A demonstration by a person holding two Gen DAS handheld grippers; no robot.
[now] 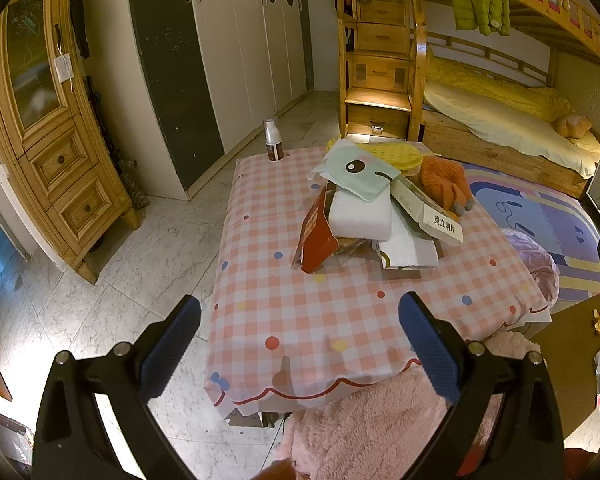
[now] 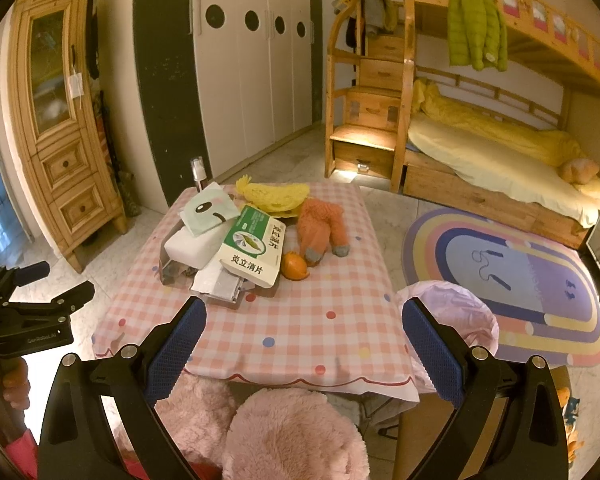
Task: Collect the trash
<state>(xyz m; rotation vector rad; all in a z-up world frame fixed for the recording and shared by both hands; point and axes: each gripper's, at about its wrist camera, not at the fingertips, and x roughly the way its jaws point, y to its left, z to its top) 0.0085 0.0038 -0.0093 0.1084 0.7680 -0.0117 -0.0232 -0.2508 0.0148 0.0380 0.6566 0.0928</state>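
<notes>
A heap of trash lies on the pink checked table (image 1: 340,320) (image 2: 300,320): a white foam block (image 1: 360,216) (image 2: 192,246), a mint face-print paper (image 1: 358,172) (image 2: 210,210), a green and white medicine box (image 2: 254,250) (image 1: 428,208), a red packet (image 1: 318,236), yellow mesh (image 2: 276,194), an orange peel (image 2: 294,266) and an orange plush toy (image 2: 320,228) (image 1: 444,184). My left gripper (image 1: 300,344) hovers open over the table's near edge. My right gripper (image 2: 304,348) is open too, short of the heap. Both hold nothing.
A pink bag-lined bin (image 2: 456,312) (image 1: 536,260) stands at the table's right side. A small bottle (image 1: 273,140) (image 2: 199,174) is at the far left corner. Pink fluffy sleeves (image 2: 292,436) lie below. Wooden cabinet (image 1: 56,152), bunk bed (image 2: 480,152), rainbow rug (image 2: 520,280) surround.
</notes>
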